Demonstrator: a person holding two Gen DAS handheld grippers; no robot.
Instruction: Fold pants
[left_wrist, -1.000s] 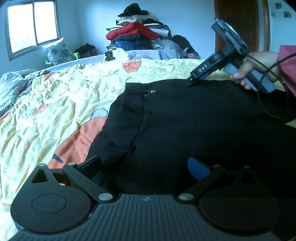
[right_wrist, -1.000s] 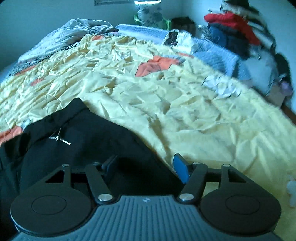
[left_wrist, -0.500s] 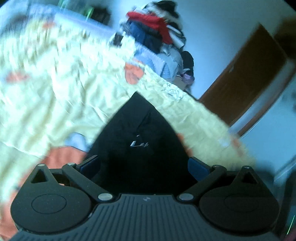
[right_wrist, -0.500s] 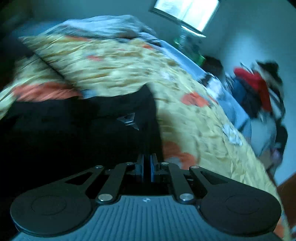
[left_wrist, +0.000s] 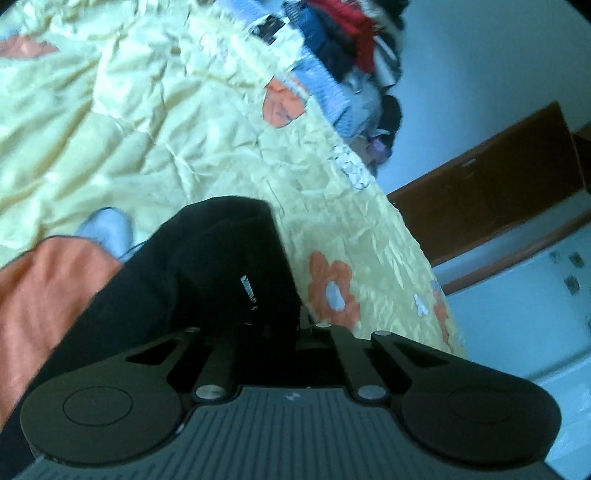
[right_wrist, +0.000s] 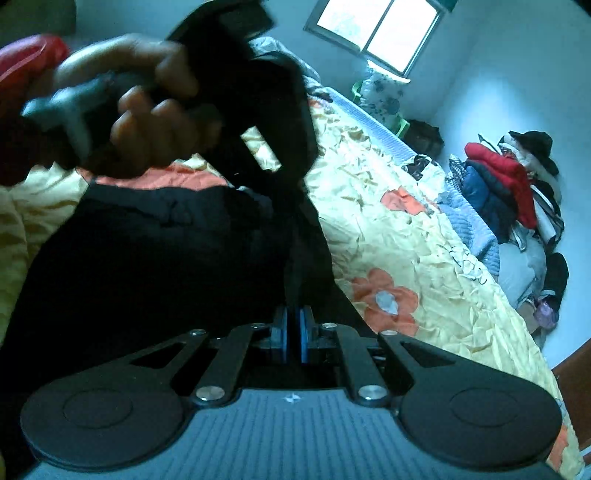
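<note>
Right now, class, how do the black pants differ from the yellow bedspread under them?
The pants are plain black; the bedspread is yellow with orange flowers. The pants are bunched and pinched by both the left gripper and the right gripper; the bedspread lies spread out, ungripped. Both are creased cloth.

Pants (left_wrist: 207, 266) lie on quilt (left_wrist: 155, 140); clothes pile (right_wrist: 513, 192) behind.

Two close, tilted wrist views over the yellow bedspread (left_wrist: 147, 129) — shared clothes pile (right_wrist: 509, 192).
</note>
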